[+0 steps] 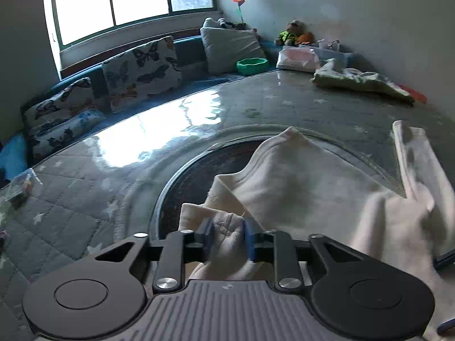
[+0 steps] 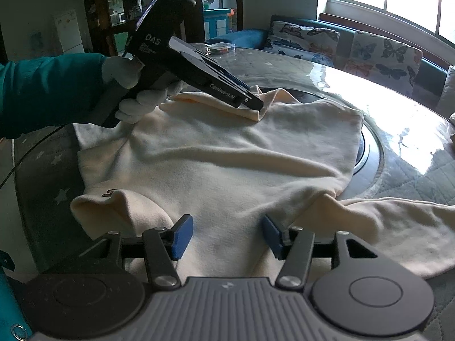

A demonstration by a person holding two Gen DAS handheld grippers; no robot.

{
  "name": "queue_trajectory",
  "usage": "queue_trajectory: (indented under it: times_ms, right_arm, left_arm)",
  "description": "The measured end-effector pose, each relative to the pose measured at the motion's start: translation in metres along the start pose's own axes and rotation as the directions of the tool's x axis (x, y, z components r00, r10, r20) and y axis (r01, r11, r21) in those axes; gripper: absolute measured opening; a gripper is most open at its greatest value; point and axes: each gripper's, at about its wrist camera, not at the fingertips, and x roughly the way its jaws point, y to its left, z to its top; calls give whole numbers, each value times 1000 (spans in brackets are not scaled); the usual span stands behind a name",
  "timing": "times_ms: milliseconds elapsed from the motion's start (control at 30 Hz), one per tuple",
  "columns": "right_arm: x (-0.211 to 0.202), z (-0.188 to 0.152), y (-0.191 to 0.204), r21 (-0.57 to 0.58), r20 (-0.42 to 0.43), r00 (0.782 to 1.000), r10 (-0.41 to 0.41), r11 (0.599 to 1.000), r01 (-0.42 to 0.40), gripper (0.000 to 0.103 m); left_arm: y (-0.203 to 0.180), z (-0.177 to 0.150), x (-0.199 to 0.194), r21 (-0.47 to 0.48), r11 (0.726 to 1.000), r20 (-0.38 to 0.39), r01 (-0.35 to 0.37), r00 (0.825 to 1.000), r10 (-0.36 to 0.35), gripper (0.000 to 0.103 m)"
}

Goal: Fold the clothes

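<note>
I am holding the cream garment (image 2: 227,153) with my left gripper (image 1: 226,234): its two blue pads are pressed together on a bunched piece of the cloth, which looks like a sleeve end or a corner. In the right wrist view this gripper (image 2: 257,105) is reaching over the far side of the garment, and the pinched fold is lying on top of the body of the cloth. My right gripper (image 2: 226,237) is hovering with its fingers apart, nothing between them, just above the near edge of the garment.

The garment is spreading over the round table (image 2: 398,130), directly ahead of and under my right gripper. Its long axis is running across my right gripper, from left to right, and one sleeve (image 2: 398,216) is stretching away to the right of it. So the right gripper is the nearer one to this sleeve; the left one is across the cloth, well apart from it. I judge the sleeve is what the next fold depends on.
</note>
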Motion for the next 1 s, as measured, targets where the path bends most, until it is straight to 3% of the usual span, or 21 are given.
queue_trajectory:
  times_ms: [100, 267, 333, 433, 500, 667, 833, 933, 1000]
  right_arm:
    - [0, 0, 1, -1, 1, 1000, -1, 1000, 1, 57]
    - [1, 0, 1, -1, -1, 1000, -4, 1000, 4, 57]
    - [1, 0, 1, -4, -4, 1000, -5, 1000, 5, 57]
    - [1, 1, 1, -5, -8, 1000, -6, 1000, 6, 57]
    - [2, 1, 1, -7, -10, 1000, -8, 1000, 8, 58]
    - [1, 0, 1, -8, -11, 1000, -10, 1000, 9, 58]
    - [1, -1, 1, -9, -8, 1000, -9, 1000, 9, 58]
    - [1, 0, 3, -10, -11, 1000, -12, 1000, 12, 58]
    - [2, 0, 4, -11, -13, 1000, -15, 1000, 15, 58]
  left_arm:
    - [2, 0, -1, -8, 999, 17, -37, 999, 38, 12]
    - [31, 3, -10, -95, 984, 57, -152, 986, 158, 11]
    - [47, 5, -9, -123, 967, 42, -224, 972, 230, 10]
    - [67, 4, -4, -151, 928, 13, -341, 938, 346, 10]
    - [80, 2, 1, -184, 905, -12, -383, 922, 388, 10]
    - [93, -4, 16, -198, 872, -56, -447, 894, 445, 10]
    - [103, 1, 16, -250, 856, -85, -453, 891, 446, 14]
    - [114, 2, 2, -290, 830, -101, -477, 877, 469, 16]
    - [116, 2, -14, -322, 838, -91, -440, 896, 435, 16]
